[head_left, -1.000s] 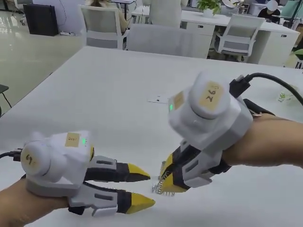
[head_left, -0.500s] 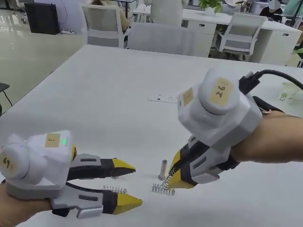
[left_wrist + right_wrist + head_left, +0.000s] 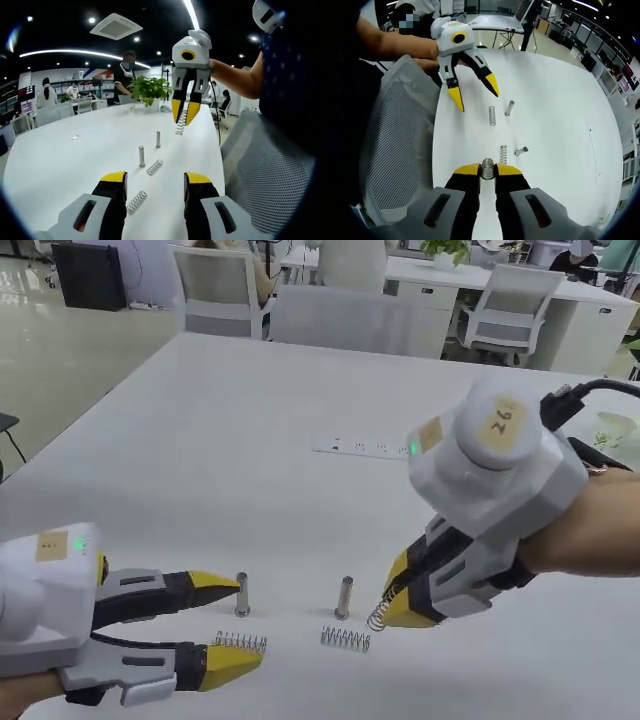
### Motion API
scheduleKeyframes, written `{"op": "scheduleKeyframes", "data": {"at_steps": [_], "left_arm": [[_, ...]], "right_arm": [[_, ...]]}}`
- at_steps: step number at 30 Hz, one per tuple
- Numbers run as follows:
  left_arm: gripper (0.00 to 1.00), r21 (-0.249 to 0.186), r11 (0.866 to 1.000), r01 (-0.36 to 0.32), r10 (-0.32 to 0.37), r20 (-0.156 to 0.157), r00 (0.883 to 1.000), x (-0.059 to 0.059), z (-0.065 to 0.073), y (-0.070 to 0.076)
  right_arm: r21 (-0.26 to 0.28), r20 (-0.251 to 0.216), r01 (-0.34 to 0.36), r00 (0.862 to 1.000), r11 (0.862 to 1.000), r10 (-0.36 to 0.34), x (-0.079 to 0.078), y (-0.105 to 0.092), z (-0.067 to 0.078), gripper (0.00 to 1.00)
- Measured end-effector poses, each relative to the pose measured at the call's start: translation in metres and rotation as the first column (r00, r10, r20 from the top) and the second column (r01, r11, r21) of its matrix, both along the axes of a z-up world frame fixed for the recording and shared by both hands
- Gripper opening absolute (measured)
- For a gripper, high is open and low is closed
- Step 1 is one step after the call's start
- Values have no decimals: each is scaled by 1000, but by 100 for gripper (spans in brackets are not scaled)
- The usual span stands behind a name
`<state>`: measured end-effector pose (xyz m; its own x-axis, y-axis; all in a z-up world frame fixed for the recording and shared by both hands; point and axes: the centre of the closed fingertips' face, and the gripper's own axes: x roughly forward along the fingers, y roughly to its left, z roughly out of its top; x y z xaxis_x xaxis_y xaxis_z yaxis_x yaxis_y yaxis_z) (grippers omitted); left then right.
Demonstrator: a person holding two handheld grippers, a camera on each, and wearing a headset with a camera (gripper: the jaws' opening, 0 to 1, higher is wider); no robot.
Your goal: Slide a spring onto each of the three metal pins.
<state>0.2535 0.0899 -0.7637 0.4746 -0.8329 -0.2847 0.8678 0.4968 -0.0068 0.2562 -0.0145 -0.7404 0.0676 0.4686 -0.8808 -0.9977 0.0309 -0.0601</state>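
Two short metal pins stand upright on the white table [image 3: 250, 440], one [image 3: 242, 595] on the left and one [image 3: 344, 597] in the middle. Two loose springs lie in front of them, one [image 3: 240, 642] by my left gripper and one [image 3: 345, 638] below the middle pin. My left gripper [image 3: 240, 625] is open and low, its jaws either side of the left pin and spring. My right gripper [image 3: 395, 608] hovers right of the middle pin, shut on a third spring [image 3: 378, 616] that hangs from its tips. That held spring [image 3: 488, 170] sits between the jaws in the right gripper view.
A flat white strip [image 3: 360, 448] lies further back on the table. Office chairs [image 3: 215, 290] stand at the far edge. A grey mesh chair back [image 3: 260, 165] is close behind the near edge, and a potted plant [image 3: 150, 90] stands at one end of the table.
My right gripper has lifted up and to the right with a spring in it. My left gripper has pulled back to the left, uncovering the left pin and spring.
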Motion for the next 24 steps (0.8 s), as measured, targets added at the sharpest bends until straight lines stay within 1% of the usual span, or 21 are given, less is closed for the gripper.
{"op": "scheduleKeyframes", "data": {"at_steps": [4, 7, 14, 19, 24], "left_arm": [[42, 0, 1000, -23, 23, -1, 1000, 2, -2, 6], [44, 9, 999, -37, 37, -2, 999, 3, -5, 10], [50, 27, 998, -58, 58, -8, 998, 4, -11, 15], [55, 35, 997, -68, 69, -9, 998, 6, -14, 18], [57, 44, 996, -81, 82, -12, 997, 7, -18, 21]], "right_arm": [[-1, 1, 19, 1000, 1000, -19, 4, -7, 2, 8], [-2, 2, 34, 999, 999, -34, 7, -13, 4, 8], [-9, 6, 63, 998, 998, -63, 14, -24, 7, 8], [-11, 9, 79, 997, 997, -79, 18, -30, 11, 8], [-14, 15, 98, 995, 995, -98, 23, -36, 15, 8]]}}
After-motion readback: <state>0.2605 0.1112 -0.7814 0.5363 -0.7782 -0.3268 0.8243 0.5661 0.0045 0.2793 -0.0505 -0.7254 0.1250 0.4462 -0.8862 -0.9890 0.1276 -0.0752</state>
